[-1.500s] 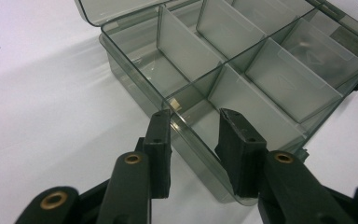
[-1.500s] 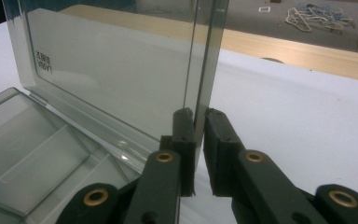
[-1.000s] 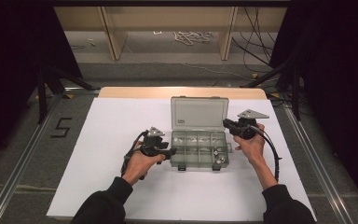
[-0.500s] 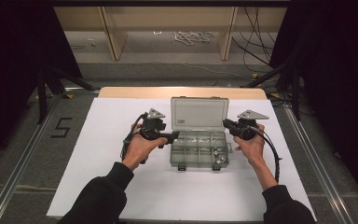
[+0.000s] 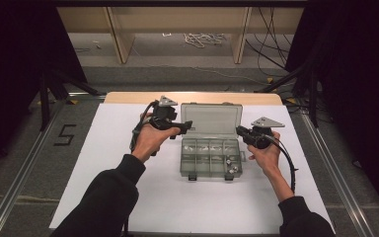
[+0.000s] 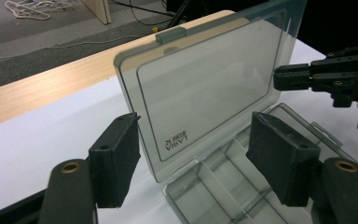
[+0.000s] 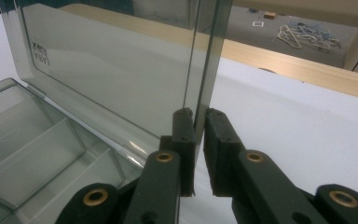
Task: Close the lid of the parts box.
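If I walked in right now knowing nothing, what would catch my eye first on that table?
Probably the clear plastic compartment box in the middle of the white table, with its lid standing upright. The right gripper pinches the lid's side edge between its black jaws. The left gripper, jaws apart after just opening and holding nothing, hovers by the lid's other side.
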A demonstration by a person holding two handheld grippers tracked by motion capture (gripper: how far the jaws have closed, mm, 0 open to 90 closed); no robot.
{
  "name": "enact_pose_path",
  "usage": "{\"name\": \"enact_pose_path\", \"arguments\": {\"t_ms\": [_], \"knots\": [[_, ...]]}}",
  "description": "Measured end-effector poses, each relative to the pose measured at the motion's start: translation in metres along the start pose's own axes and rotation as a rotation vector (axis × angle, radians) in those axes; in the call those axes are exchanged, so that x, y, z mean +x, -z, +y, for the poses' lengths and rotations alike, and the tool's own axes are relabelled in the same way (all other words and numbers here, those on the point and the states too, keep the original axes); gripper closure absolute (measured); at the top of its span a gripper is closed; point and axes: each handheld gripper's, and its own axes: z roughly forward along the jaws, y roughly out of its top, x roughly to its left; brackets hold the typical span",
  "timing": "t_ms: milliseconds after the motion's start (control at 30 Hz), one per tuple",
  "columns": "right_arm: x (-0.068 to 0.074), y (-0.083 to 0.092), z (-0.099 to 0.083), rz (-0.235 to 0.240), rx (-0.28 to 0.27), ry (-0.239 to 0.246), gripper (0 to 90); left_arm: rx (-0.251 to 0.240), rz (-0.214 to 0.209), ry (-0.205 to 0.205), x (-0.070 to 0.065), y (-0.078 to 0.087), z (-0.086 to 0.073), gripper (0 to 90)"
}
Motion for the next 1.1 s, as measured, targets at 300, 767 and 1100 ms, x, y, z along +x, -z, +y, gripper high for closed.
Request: {"name": "enact_pose_path", "arguments": {"t_ms": [300, 767, 1100], "knots": [[0.001, 0.001, 0.000, 0.003, 0.003, -0.008, 83.4, -0.022, 0.044, -0.009, 0.008, 0.000, 0.025, 38.3], [0.001, 0.003, 0.000, 0.005, 0.018, 0.002, 83.4, -0.048, 0.081, -0.022, 0.017, -0.006, 0.048, 72.0], [0.000, 0.002, -0.001, 0.003, -0.007, 0.020, 83.5, -0.017, 0.103, -0.049, 0.022, -0.022, 0.048, 89.6]]}}
